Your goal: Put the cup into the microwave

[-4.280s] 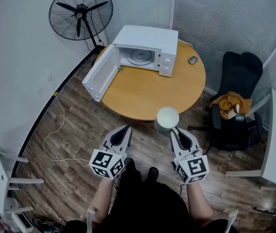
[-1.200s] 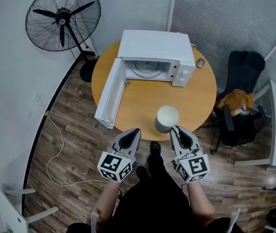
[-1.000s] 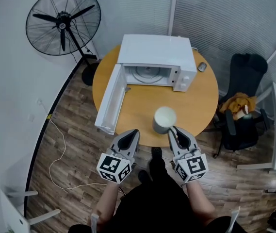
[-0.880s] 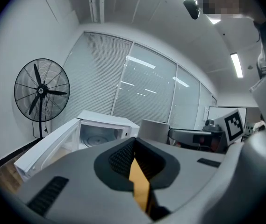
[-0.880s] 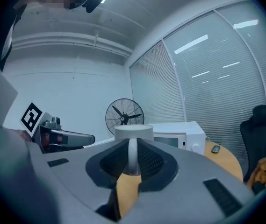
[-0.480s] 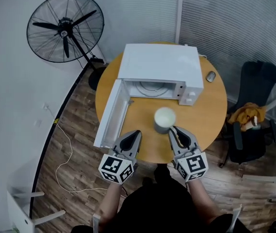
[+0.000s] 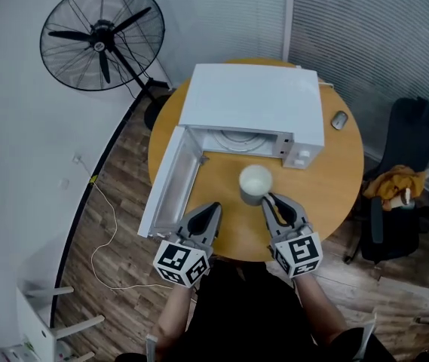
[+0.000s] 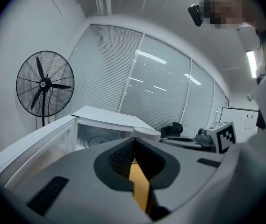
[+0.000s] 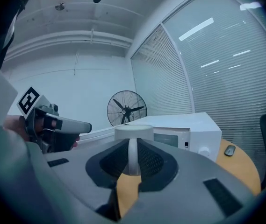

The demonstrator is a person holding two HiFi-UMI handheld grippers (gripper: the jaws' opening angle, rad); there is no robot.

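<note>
Halfway: right tongs (image 7: 276,202) clench cup (image 7: 255,181) by handle (image 9: 133,155), over counter (image 7: 327,179), just before open microwave (image 7: 252,96); left tongs (image 7: 210,208) clenched empty, also before microwave. Cup not yet inside.

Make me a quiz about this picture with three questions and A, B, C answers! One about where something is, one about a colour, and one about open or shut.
1. Where is the cup?
A) on the floor
B) on the chair
C) in front of the microwave, over the table

2. What colour is the microwave?
A) black
B) white
C) red

3. How is the microwave's door?
A) shut
B) open
C) taken off

Answers:
1. C, because the right gripper holds the cup just before the oven's opening.
2. B, because its whole case is white.
3. B, because the door swings out to the left and you can see inside.
</note>
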